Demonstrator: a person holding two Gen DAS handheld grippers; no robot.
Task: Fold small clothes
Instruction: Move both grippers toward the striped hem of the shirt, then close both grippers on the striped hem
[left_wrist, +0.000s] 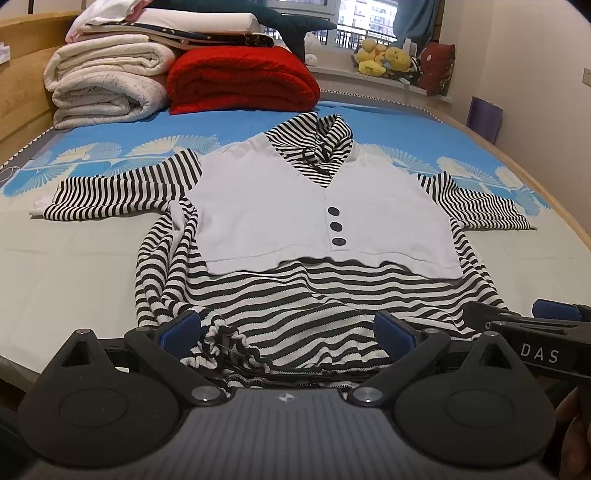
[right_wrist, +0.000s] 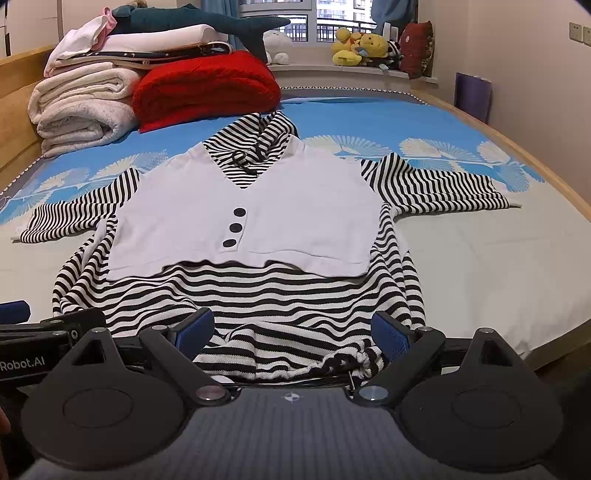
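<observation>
While the striped top (left_wrist: 314, 291) lies unfolded mid-frame, its hem is being approached w/ left gripper (left_wrist: 288, 328) & right gripper (right_wrist: 291, 330), jaws spread; hem pinch prob. needed next.

A wide bed (left_wrist: 74, 266) with a light wooden frame fills both views, its cover plain pale grey in the lower half and bright blue with white fan patterns across the middle. A black-and-white striped hooded top with a white buttoned vest front (left_wrist: 314, 206) lies spread flat at the centre, sleeves out to both sides. At upper left sit rolled cream fleece blankets (left_wrist: 103, 85), and just beside them a folded red knitted blanket (left_wrist: 240, 81).
</observation>
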